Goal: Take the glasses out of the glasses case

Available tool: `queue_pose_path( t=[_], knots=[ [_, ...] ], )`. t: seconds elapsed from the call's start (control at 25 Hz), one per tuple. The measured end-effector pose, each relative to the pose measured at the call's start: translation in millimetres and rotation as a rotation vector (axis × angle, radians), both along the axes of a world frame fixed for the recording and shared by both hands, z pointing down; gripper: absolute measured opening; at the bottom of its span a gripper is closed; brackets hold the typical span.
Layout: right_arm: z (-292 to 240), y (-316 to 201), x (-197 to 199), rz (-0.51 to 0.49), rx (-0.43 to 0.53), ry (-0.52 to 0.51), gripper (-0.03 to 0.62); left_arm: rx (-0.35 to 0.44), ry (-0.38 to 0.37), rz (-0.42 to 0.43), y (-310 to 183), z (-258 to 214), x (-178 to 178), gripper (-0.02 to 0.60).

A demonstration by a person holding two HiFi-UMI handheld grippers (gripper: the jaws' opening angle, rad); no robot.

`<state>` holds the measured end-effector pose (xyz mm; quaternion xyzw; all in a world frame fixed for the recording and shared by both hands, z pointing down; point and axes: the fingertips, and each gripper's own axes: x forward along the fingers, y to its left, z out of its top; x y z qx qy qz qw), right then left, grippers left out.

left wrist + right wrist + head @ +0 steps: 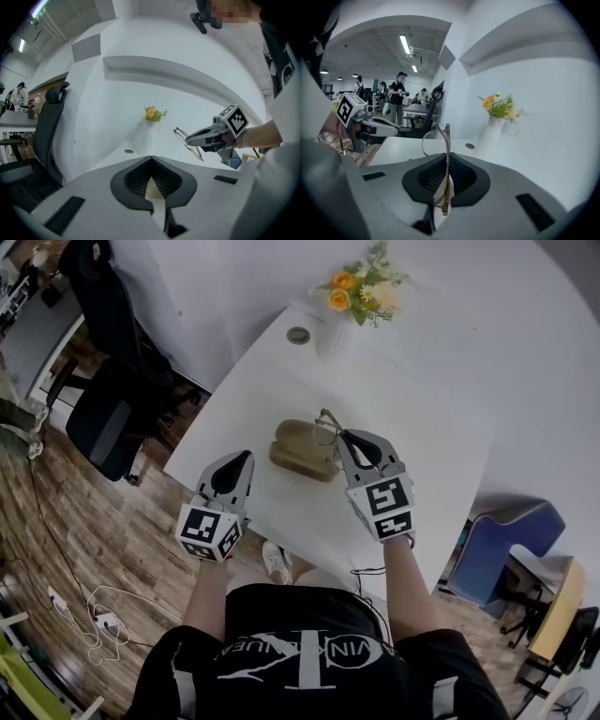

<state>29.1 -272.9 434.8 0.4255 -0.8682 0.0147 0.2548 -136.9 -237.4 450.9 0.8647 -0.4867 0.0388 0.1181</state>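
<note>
At the tips of the right tongs: glasses held up off the worktop

Right tongs (pixel 343 437) (pixel 447 154) are pinched narrow on the glasses (pixel 328 421) (pixel 447 140); the thin metal frame runs between the pads, and one lens ring stands out past the tips. From the left gripper view, the glasses (pixel 190 143) hang in the air at the nose of the right tongs (pixel 187 139), above the white worktop (pixel 422 465). The tan glasses case (pixel 302 451) lies open on the worktop between the two tongs, just beside the right tips. Left tongs (pixel 247 457) (pixel 151 159) are closed tip to tip with nothing in them, near the case's left end. A vase of flowers (pixel 361 287) stands well beyond both tongs, and an office chair (pixel 112 390) sits off to the left tongs' side.
</note>
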Motion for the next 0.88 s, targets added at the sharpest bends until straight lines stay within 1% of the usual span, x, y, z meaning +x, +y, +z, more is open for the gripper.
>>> queue_pose_path(
  t=[0.24,0.4,0.68,0.88],
  knots=[
    [-8,6,3,0.026,0.017,-0.052,0.034,0.03,-0.003,-0.012,-1,-14,-5,0.014],
    [-12,12,7,0.041,0.011,-0.073,0.034,0.044,-0.008,-0.021,0,-22,-10,0.012],
    [-27,13,13,0.072,0.041,-0.134,0.034,0.075,-0.012,-0.034,-1,-37,-16,0.012],
    [-36,17,15,0.087,0.062,-0.144,0.034,0.102,-0.016,-0.028,-1,-50,-20,0.014]
  ],
)
